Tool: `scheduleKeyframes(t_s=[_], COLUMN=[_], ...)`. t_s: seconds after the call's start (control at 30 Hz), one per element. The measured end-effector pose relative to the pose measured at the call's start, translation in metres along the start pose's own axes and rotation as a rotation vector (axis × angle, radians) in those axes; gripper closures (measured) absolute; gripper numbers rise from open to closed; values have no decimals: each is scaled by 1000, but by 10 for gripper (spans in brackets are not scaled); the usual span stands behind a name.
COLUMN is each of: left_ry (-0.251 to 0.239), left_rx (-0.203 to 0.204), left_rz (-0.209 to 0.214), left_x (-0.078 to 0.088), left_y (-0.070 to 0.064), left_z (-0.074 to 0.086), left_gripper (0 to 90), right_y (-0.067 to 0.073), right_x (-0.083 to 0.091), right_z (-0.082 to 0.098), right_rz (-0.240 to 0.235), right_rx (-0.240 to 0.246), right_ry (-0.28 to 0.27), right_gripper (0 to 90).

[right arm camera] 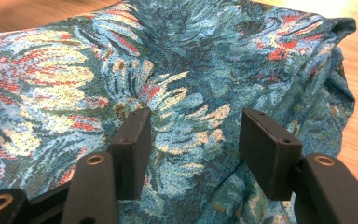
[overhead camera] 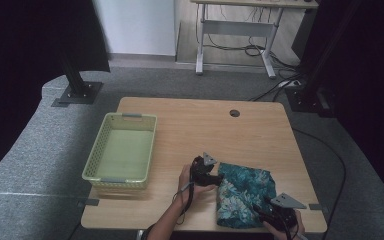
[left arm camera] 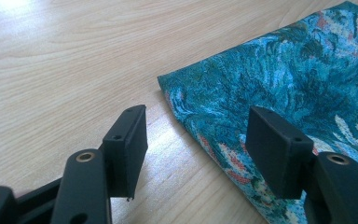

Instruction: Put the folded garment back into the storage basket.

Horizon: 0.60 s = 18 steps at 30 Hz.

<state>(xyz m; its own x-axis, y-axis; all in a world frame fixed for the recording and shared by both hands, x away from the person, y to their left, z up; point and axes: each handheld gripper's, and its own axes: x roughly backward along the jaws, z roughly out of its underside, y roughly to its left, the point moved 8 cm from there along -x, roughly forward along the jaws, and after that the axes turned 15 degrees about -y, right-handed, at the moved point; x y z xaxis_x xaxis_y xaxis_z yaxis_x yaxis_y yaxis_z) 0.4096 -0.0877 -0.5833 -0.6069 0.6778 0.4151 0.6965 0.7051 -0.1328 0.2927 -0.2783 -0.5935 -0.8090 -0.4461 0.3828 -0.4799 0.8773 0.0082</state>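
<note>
The left gripper (left arm camera: 193, 135) hangs with its jaws spread and nothing between them, straddling the near-left edge of the folded teal floral cloth (overhead camera: 242, 194), while the right gripper (right arm camera: 193, 140) hovers low over the cloth's middle, jaws likewise apart and pressing on nothing. The cloth lies on the wooden table (overhead camera: 190, 130) at its front right, well apart from the empty green basket (overhead camera: 122, 150) on the left. It looks freshly let go between folds; its long axis runs from the person toward the far edge, so the next move probably calls for pinching an edge or corner cleanly.
</note>
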Motion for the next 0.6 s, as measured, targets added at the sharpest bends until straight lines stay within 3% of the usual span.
scheduleKeyframes(t_s=[0.33,0.6], left_ry=[-7,2], left_rx=[103,137], left_rz=[-5,-4], left_x=[-13,-20], left_y=[6,12], left_z=[-2,-2], left_gripper=[387,385], right_y=[1,-10], right_x=[4,9], right_z=[-3,-3], right_rz=[-24,-9], right_rx=[-8,-44], right_ry=[-11,-26], right_gripper=[432,432])
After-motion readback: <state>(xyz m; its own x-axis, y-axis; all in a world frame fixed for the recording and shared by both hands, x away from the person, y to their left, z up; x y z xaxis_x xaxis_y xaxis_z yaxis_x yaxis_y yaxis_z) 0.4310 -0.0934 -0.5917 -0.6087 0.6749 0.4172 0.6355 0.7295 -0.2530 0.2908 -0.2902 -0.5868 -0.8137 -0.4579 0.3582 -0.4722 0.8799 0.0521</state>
